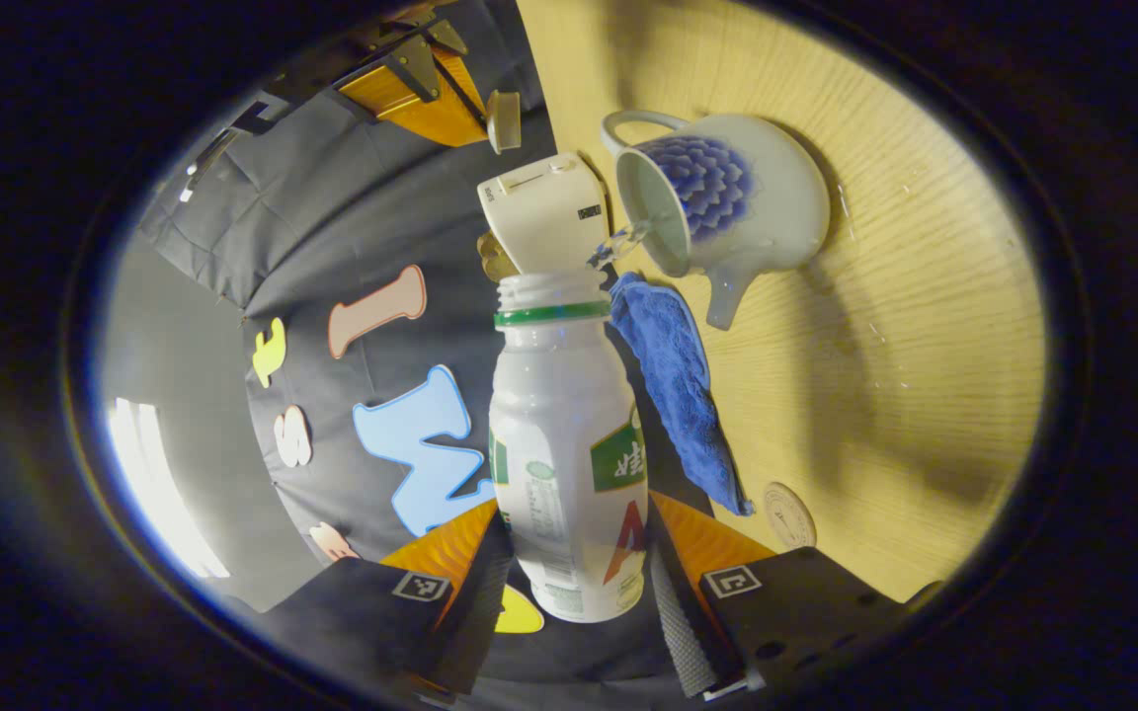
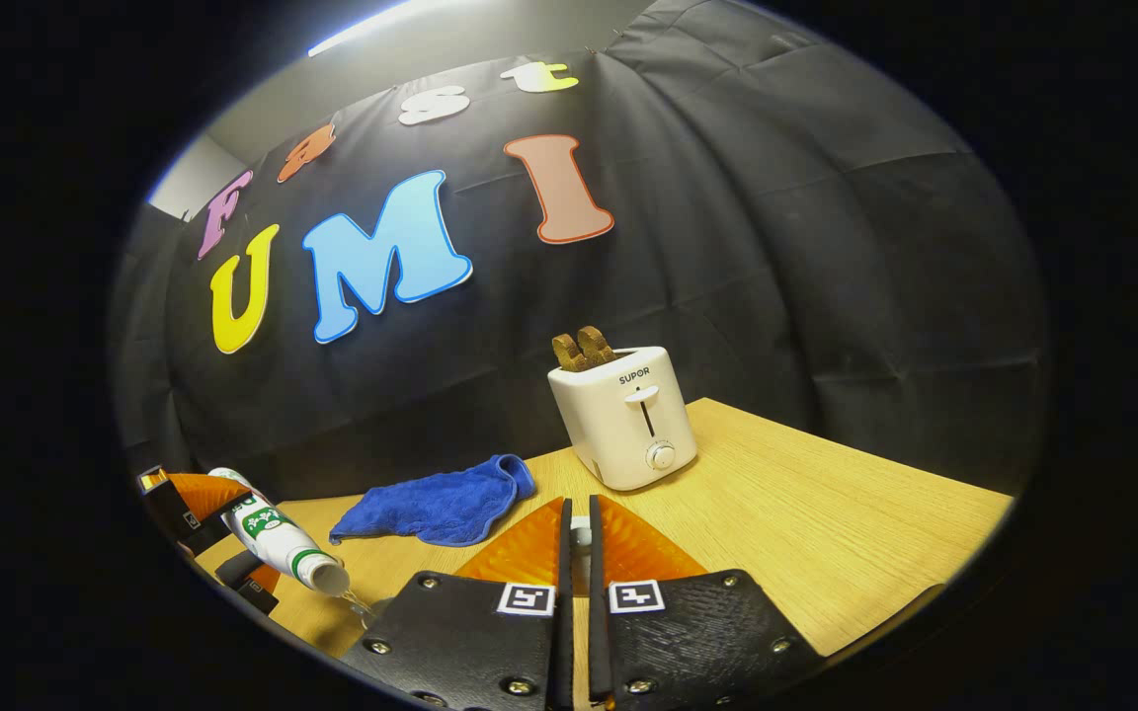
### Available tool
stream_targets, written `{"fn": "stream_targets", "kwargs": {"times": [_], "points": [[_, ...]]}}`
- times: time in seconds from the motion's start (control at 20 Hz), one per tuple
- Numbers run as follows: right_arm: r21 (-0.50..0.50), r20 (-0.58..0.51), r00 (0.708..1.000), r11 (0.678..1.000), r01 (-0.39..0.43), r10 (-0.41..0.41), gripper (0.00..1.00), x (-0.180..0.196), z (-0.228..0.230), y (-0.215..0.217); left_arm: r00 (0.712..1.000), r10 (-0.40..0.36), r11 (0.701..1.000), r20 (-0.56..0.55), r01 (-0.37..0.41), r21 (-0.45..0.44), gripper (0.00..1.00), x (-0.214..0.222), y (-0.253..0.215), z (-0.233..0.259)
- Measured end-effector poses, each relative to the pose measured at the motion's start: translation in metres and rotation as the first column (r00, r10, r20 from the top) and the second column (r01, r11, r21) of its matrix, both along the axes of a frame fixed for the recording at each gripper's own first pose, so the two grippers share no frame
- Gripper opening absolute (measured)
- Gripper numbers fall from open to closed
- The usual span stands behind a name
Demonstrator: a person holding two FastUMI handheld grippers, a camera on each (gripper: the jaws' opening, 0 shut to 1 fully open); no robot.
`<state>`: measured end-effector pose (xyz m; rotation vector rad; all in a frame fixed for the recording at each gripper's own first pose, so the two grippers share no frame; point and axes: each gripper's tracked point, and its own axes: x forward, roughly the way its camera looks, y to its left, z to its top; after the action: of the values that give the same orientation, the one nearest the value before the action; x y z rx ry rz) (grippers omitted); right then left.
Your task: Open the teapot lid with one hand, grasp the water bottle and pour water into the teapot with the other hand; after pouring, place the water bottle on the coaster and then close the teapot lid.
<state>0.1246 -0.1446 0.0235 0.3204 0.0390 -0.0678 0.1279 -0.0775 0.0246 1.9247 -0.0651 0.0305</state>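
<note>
Pouring from the tilted bottle, the left gripper is clamping it between both fingers, and water is streaming into the open teapot on the worktop. The right gripper is keeping its fingers nearly together on something small I cannot identify. A coaster is lying beside the cloth, near the toaster.

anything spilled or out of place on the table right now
Small droplets glint on the wooden table beside the teapot, so a little water seems to have splashed out. The water bottle, held in the left gripper, is pouring into the teapot's mouth. The blue cloth lies crumpled nearby.
</note>
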Motion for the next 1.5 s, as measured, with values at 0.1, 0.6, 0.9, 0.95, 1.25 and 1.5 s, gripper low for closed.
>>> {"fn": "stream_targets", "kwargs": {"times": [0.1, 0.6, 0.9, 0.95, 1.25, 1.5], "points": [[0.002, 0.0, 1.0, 1.0, 0.0, 0.0, 0.06, 0.0, 0.0, 0.0, 1.0, -0.005, 1.0, -0.001, 0.005, 0.009, 0.78, -0.001, -0.002, 0.0], [0.01, 0.002, 1.0, 1.0, -0.001, 0.001, 0.06, -0.001, 0.001, -0.001, 1.0, -0.024, 0.998, 0.001, 0.024, 0.053, 0.78, 0.001, -0.012, 0.003], [0.015, 0.004, 1.0, 1.0, -0.003, 0.003, 0.06, 0.0, 0.001, -0.001, 0.999, -0.034, 0.996, -0.003, 0.034, 0.082, 0.78, 0.002, -0.015, 0.007], [0.015, 0.005, 1.0, 1.0, -0.004, 0.004, 0.06, -0.001, 0.002, -0.001, 0.999, -0.037, 0.995, -0.004, 0.037, 0.089, 0.78, 0.004, -0.016, 0.007], [0.031, 0.008, 1.0, 1.0, -0.005, 0.005, 0.06, -0.001, 0.002, -0.003, 0.999, -0.043, 0.991, -0.003, 0.043, 0.129, 0.78, 0.009, -0.022, 0.012], [0.041, 0.008, 1.0, 0.999, -0.005, 0.005, 0.06, -0.002, 0.003, -0.004, 0.999, -0.052, 0.986, 0.005, 0.05, 0.158, 0.78, 0.011, -0.023, 0.021]]}}
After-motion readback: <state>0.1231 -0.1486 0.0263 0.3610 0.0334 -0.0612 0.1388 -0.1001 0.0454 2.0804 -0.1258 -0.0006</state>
